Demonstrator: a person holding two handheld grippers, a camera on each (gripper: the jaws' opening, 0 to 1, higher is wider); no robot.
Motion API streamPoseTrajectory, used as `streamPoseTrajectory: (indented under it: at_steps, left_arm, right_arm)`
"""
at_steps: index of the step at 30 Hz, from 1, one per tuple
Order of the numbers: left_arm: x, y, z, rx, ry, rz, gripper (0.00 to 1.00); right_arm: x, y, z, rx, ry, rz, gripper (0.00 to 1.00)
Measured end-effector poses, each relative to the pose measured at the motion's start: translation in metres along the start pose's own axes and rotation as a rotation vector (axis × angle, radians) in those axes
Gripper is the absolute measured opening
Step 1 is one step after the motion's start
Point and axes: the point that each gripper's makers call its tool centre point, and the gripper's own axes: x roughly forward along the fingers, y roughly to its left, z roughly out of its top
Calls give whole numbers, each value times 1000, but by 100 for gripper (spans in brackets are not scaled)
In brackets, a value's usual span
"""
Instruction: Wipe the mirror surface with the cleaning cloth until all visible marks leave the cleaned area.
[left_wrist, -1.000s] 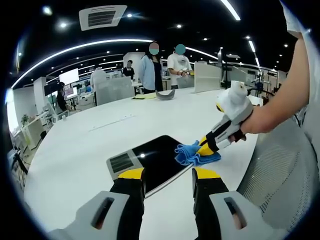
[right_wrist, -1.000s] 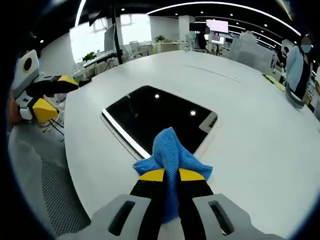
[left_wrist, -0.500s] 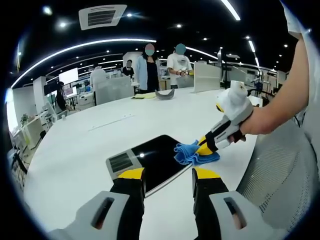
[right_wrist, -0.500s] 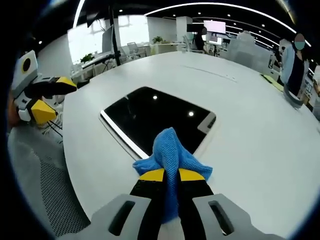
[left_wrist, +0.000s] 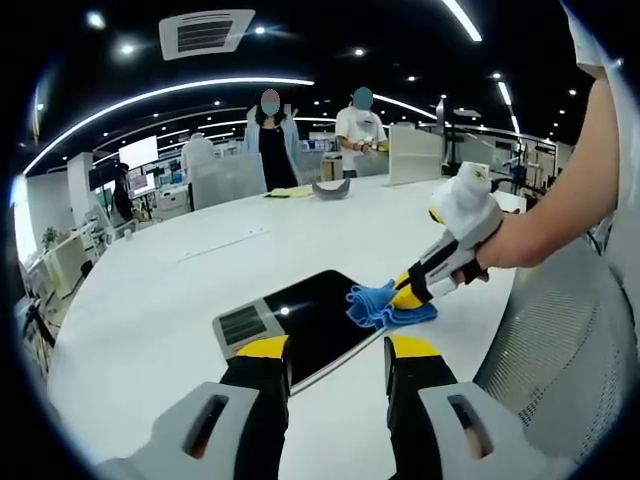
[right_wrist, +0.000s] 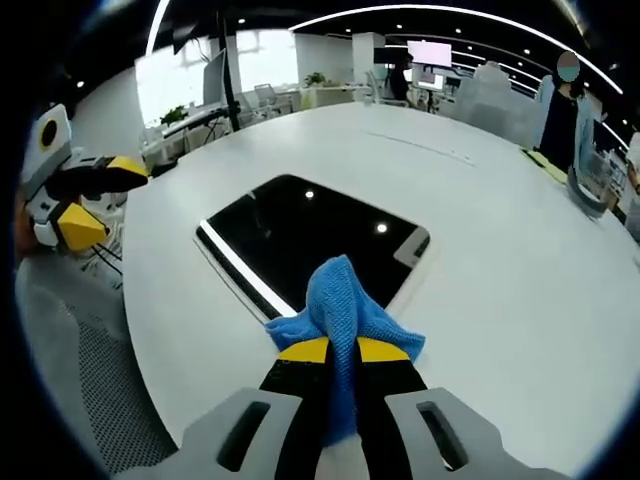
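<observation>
- Mirror (right_wrist: 315, 245), a dark flat rectangular panel with a pale band at one end, lies on a large white table (right_wrist: 500, 260) just ahead of the right gripper (right_wrist: 342, 349).
- We see the right gripper's jaws clenched on a blue cleaning cloth (right_wrist: 343, 300), which bunches up between their yellow tips and rests at the mirror's near edge.
- In the left gripper view, the cloth (left_wrist: 385, 305) sits at the mirror's (left_wrist: 300, 320) far corner, beyond and right of the left gripper (left_wrist: 338, 349).
- The left gripper's jaws stand apart, grasping nothing, hovering near the mirror's closest edge.
- We judge the wiping step is only starting; no marks are clear to us on the glass.
- Next, we would press the cloth flat and sweep it forward across the whole dark surface.
</observation>
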Motion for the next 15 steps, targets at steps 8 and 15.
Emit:
streamPoseTrajectory:
  at_steps: [8, 15]
  left_arm:
    - [0, 0, 0, 0, 0, -1, 36]
    - [0, 0, 0, -2, 0, 1, 36]
  right_arm:
    - [1, -1, 2, -2, 1, 0, 4]
    - [3, -4, 4, -2, 3, 2, 4]
